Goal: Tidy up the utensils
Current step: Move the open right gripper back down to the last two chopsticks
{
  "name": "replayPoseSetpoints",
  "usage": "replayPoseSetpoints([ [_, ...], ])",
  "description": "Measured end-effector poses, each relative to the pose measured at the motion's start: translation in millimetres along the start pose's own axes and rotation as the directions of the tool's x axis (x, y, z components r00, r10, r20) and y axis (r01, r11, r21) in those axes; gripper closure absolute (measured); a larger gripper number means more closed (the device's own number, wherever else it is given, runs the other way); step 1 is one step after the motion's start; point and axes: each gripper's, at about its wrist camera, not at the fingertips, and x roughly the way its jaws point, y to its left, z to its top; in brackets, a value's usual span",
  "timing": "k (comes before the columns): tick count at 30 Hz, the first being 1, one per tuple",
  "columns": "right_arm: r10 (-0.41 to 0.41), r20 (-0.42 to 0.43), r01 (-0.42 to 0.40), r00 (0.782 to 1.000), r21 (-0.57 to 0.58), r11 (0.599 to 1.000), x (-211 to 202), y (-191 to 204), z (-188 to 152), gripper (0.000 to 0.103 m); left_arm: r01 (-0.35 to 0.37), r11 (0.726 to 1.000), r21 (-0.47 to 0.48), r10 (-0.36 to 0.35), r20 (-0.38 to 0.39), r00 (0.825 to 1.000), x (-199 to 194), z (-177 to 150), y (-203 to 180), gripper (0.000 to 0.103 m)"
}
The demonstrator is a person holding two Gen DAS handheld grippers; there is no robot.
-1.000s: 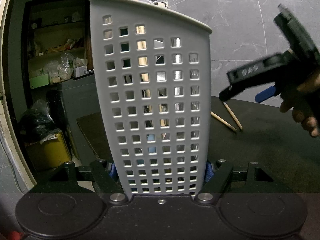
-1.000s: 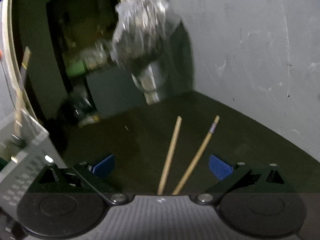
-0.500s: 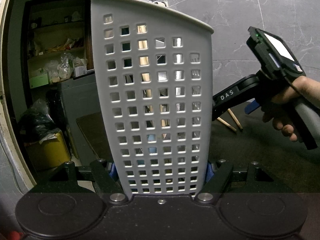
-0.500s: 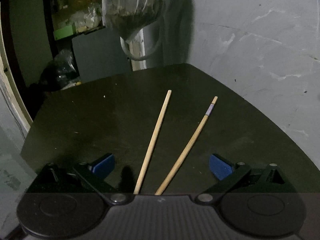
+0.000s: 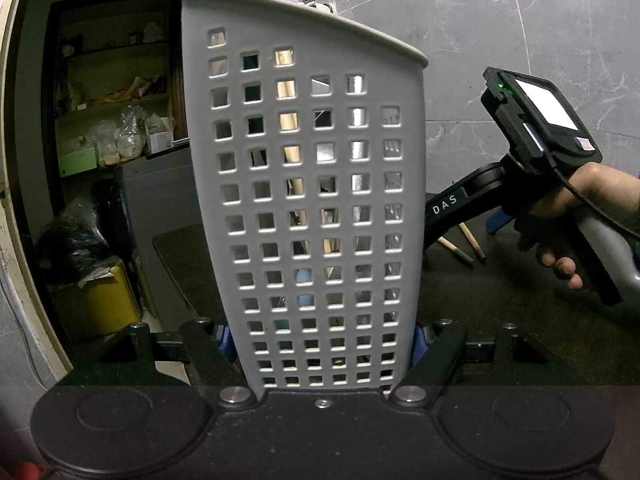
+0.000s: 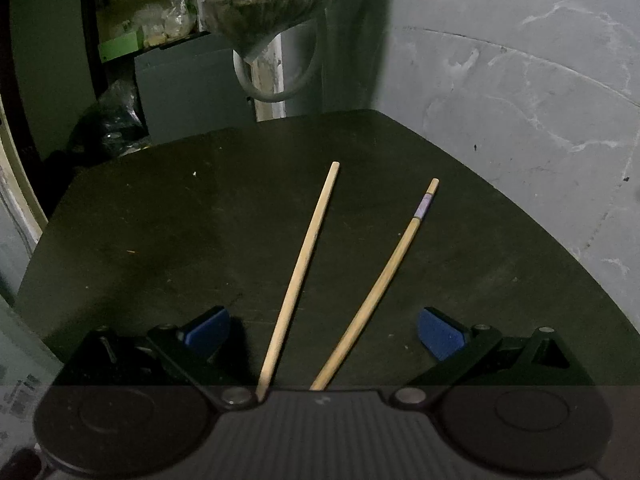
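Chopsticks are what remain to be tidied: a plain chopstick [image 6: 305,257] and a banded chopstick [image 6: 384,276] lie loose on the dark table [image 6: 168,216], fanned apart, their near ends running under the right gripper [image 6: 322,330]. Its blue pads stand wide apart with nothing between them but the two sticks lying below. The left gripper [image 5: 320,340] is clamped on the base of the grey perforated holder [image 5: 312,184], keeping it upright; through the holes I can make out handles already standing inside. So the step in hand looks like the pick-up of the last sticks. Next, I'd say, the right claw has to drop lower, settle on one stick or gather both, and close near the middle before carrying them over to the holder's rim. Compared with a second ago, the right gripper has swung down and tipped toward the table, so the sticks now sit squarely in its view, while the holder and the left claw have not budged.
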Motion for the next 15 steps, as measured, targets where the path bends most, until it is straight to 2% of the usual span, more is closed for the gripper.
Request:
replayPoseSetpoints([
  [8,-0.009,0.012,0.009,1.000,-0.004,1.000,3.2,2.9,-0.3,0.001,0.001,1.000,-0.001,-0.001,0.000,1.000,0.0,-0.1,-0.1,0.026],
  [10,-0.006,0.025,0.007,1.000,-0.010,1.000,3.2,2.4,-1.9,0.007,0.001,1.000,-0.001,-0.001,0.000,1.000,0.0,-0.1,-0.1,0.026],
  [12,-0.007,0.042,0.007,0.999,-0.001,1.000,0.7,0.9,-2.4,0.021,0.001,1.000,-0.001,-0.001,0.000,1.000,0.1,-0.1,-0.1,0.026],
  [13,-0.008,0.043,0.008,0.999,-0.001,1.000,-0.6,0.5,-2.5,0.023,0.001,1.000,-0.001,-0.001,0.000,1.000,0.1,-0.1,-0.1,0.026],
  [15,-0.007,0.047,0.007,0.999,-0.001,1.000,-2.6,-0.5,-2.6,0.035,0.001,1.000,-0.001,-0.001,0.000,1.000,0.0,0.0,-0.1,0.026],
])
